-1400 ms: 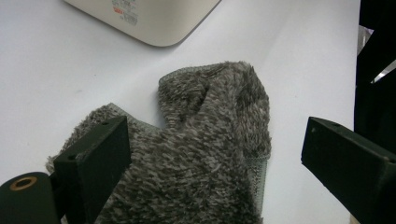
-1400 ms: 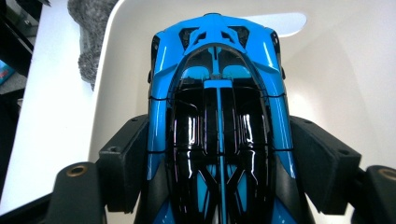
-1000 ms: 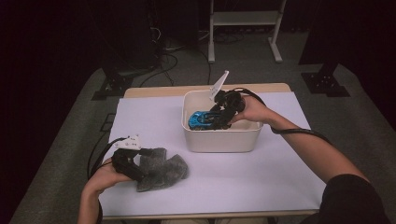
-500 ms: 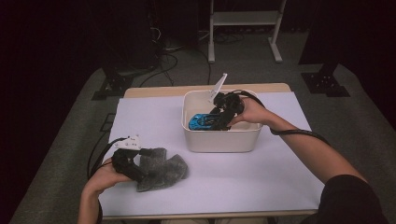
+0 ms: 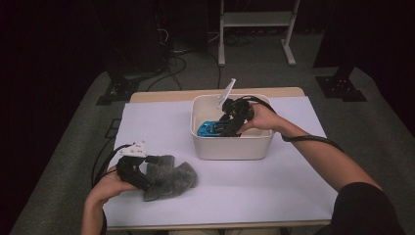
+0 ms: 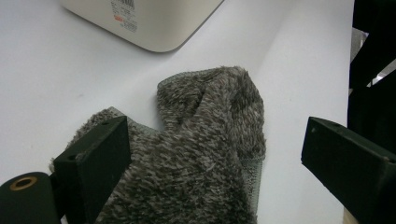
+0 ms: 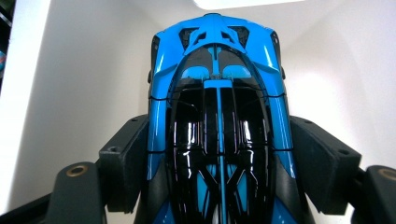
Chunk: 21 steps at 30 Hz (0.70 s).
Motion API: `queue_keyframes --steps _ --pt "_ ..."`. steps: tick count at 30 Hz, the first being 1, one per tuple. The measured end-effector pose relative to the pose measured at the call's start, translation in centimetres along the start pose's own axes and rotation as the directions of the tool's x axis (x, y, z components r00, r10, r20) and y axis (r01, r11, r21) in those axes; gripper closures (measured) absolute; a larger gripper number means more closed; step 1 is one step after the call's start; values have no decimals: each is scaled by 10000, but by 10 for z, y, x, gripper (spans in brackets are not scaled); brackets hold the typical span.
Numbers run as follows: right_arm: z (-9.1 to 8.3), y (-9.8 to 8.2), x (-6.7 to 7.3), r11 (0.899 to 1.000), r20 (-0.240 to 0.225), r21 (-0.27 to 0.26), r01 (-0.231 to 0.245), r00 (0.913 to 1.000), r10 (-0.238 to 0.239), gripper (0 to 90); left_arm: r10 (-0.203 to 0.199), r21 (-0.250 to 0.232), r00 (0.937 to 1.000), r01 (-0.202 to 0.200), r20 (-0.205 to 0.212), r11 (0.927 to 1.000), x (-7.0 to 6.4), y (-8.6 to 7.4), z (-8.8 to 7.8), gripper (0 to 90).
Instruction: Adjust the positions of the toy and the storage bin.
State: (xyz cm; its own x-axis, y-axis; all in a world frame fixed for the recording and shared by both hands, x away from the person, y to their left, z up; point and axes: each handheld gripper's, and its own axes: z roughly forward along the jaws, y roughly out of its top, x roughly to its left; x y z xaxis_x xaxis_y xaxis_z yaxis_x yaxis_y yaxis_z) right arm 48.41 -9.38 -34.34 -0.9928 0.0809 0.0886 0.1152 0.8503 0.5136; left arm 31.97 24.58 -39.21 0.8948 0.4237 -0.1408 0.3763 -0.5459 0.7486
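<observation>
**Three cameras: one overhead, two riding the grippers**

The high view looks forward and down from above the person's side, taking in the whole white table (image 5: 254,191) and the dark floor beyond. The left gripper view sits low and close, looking along its jaws over the grey fuzzy cloth (image 6: 205,154) toward the corner of the white bin (image 6: 154,23); the high view shares that cloth (image 5: 169,176) and bin (image 5: 232,147). The right gripper view sits inside the bin, very near, facing along the blue toy car (image 7: 217,126) toward the bin's wall; the high view shares the car (image 5: 211,129).
</observation>
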Motion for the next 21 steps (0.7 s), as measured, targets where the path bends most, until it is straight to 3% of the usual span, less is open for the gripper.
queue_keyframes --steps 21 --pt "14 2 -4 9973 -60 725 -155 9999 160 253 -19 -50 10000 19 17 10000 0 0 -2 73"
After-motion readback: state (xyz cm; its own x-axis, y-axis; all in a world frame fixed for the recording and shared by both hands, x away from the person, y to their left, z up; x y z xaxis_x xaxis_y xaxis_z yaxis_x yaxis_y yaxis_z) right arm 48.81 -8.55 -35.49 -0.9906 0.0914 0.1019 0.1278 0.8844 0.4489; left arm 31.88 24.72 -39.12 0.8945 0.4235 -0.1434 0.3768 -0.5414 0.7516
